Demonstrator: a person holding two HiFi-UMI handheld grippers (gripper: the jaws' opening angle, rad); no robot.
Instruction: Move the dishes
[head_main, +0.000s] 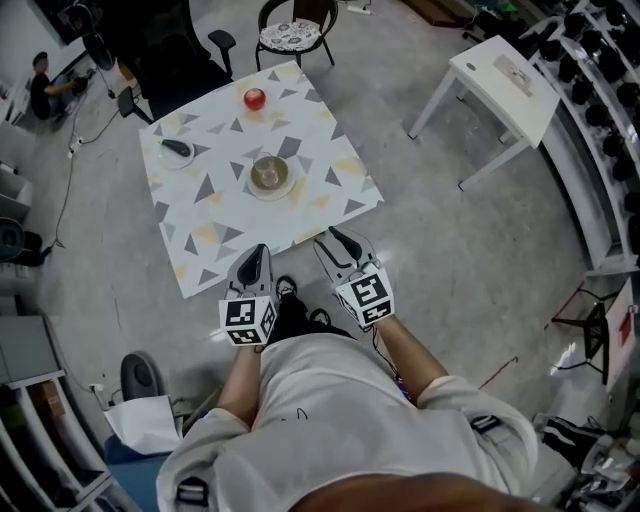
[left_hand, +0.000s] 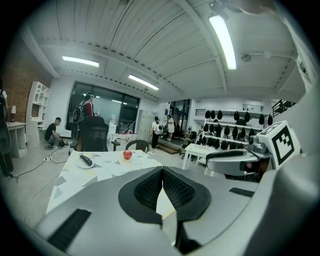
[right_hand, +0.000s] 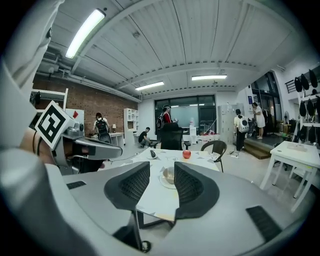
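In a workshop with a grey floor, the triangle-patterned surface (head_main: 200, 240) carries a bowl (head_main: 269, 173) at its middle, with a red apple (head_main: 255, 98) and a small plate (head_main: 165, 158) farther off. At the near edge, the left tongs (head_main: 258, 250) are closed and empty, and the right tongs (head_main: 335, 238) are partly open and empty.

The left gripper (head_main: 257, 252) and right gripper (head_main: 336, 240) are being held forward side by side on outstretched forearms, the left jaws being pressed together, the right jaws being held apart with nothing between them.
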